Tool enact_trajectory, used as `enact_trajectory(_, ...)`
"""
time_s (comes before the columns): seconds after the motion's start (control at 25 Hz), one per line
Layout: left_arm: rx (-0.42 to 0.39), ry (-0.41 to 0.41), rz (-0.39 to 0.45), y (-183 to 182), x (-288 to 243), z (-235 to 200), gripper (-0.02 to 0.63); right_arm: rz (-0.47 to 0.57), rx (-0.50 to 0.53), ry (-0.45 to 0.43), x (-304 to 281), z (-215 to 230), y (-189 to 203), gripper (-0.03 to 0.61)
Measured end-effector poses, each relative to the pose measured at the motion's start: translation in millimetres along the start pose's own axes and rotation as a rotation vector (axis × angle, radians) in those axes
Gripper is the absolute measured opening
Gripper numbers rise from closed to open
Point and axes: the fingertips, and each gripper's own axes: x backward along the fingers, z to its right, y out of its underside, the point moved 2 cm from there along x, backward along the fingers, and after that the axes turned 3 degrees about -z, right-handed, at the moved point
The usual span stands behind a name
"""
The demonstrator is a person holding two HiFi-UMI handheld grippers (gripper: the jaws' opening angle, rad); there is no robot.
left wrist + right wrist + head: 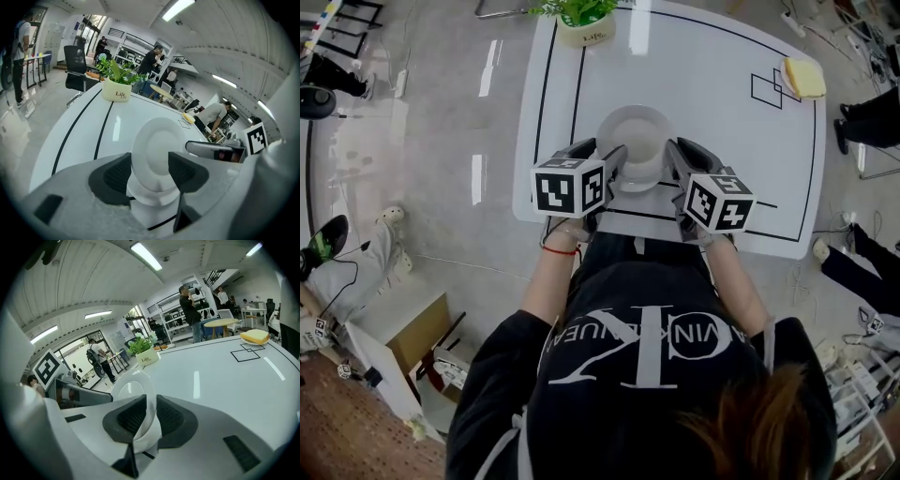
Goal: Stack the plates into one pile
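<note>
Two grippers are held at the near edge of the white tabletop (pixel 712 103). At left, the jaws of the left gripper (pixel 150 172) are spread wide, with the plate (pixel 635 139) between them but not clamped. At right, the plate's rim is pinched by the right gripper (pixel 147 414).

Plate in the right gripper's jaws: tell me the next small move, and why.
Probably lower the tilted plate flat onto the second plate that shows just under it. The right gripper is clamped on its rim, while the left gripper has its jaws apart and grips nothing, so the right one alone seems to carry it.
</note>
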Motion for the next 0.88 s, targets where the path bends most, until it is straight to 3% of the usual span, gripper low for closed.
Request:
enact_trajectory(0.56, 0.026, 0.049, -0.086, 27.5, 2.9, -15.7, 0.272, -0.068, -0.011, 0.001, -9.3, -12.3, 24.2, 0.066)
enact_trajectory(0.88, -0.047, 0.048, -0.148, 34.2, -3.6, -16.0, 0.295, -0.106, 0.013, 0.043, -14.6, -8.4, 35.3, 0.066)
